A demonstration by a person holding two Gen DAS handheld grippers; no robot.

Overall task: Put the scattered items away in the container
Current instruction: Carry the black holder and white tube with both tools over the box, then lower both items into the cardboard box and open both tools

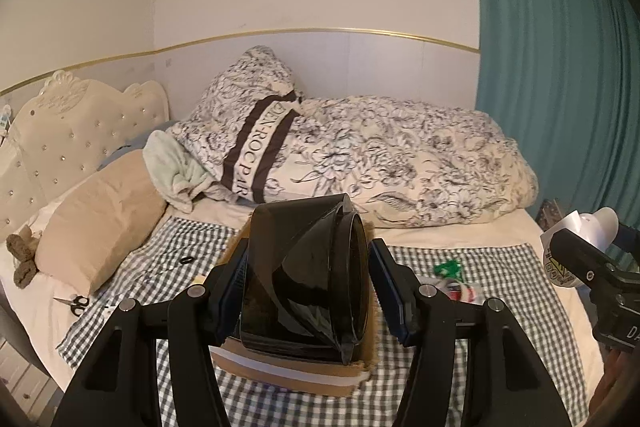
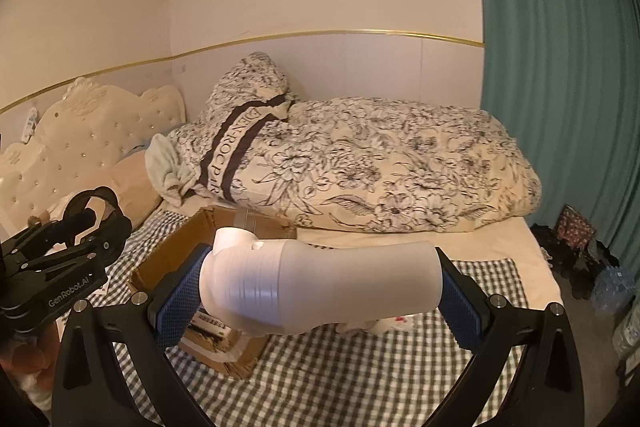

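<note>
The left gripper (image 1: 308,291) pinches a black tape roll (image 1: 304,279) above the cardboard box (image 1: 292,373). The right gripper (image 2: 320,287) pinches a white bottle (image 2: 320,287) above the checked cloth (image 2: 340,379).

The left gripper (image 1: 308,291) is made of matte black plastic, with two wide arched arms that spread toward 7 and 5 o'clock of its own camera view. Round silver screws sit on the joints of the linkage bars. Its fingers (image 1: 394,291) carry dark blue pads with a fine ribbed texture. The right gripper (image 2: 320,287) has the same black frame, the same silver screws, and blue pads (image 2: 178,301) with a small grid pattern. In the right wrist view, at 9 o'clock, the left gripper's body shows white lettering "GenRobot.AI" on a black bar. Below it, a small part of reddish skin is visible, blurred.
</note>
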